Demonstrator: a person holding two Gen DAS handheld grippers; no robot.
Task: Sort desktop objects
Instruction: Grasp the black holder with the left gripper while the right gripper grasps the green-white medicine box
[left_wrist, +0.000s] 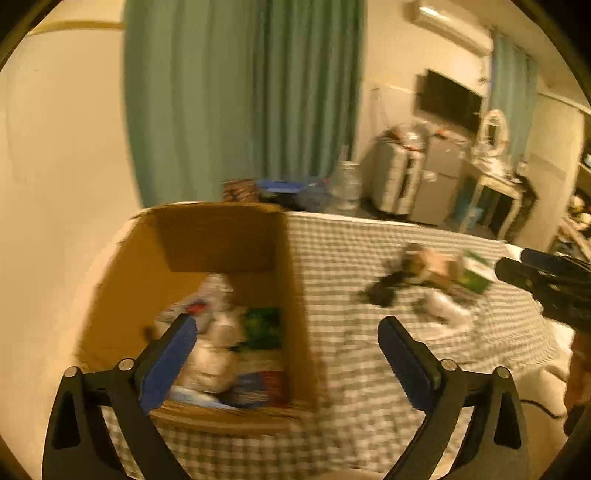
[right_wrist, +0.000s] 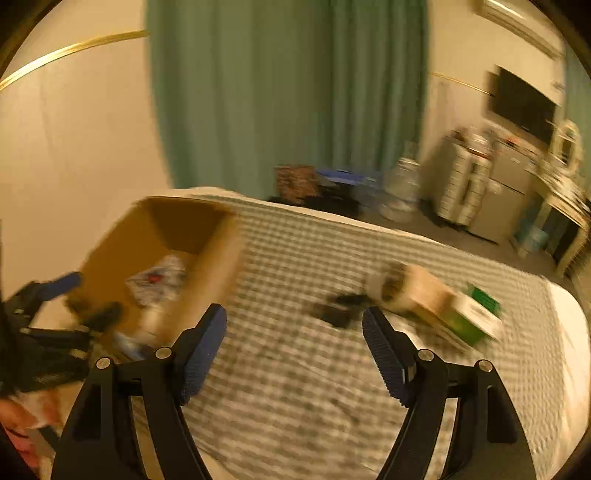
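An open cardboard box (left_wrist: 291, 302) stands on the checked cloth (left_wrist: 369, 369) at the left and holds several packets and wrapped items. My left gripper (left_wrist: 288, 325) is open and empty, over the box's right wall. A pile of loose objects lies to the right: a black item (left_wrist: 384, 291), a tan box (left_wrist: 436, 269) and a green box (left_wrist: 476, 275). My right gripper (right_wrist: 295, 314) is open and empty above the cloth, left of the black item (right_wrist: 336, 310), tan box (right_wrist: 424, 295) and green box (right_wrist: 476, 317). The cardboard box (right_wrist: 218, 266) shows at its left. Both views are blurred.
Green curtains (left_wrist: 240, 92) hang behind the table. Beyond the far edge are a water jug (left_wrist: 345, 184), suitcases (left_wrist: 399, 177), a wall TV (left_wrist: 447, 99) and a white dressing table (left_wrist: 495, 177). The right gripper's body shows at the left view's right edge (left_wrist: 550, 284).
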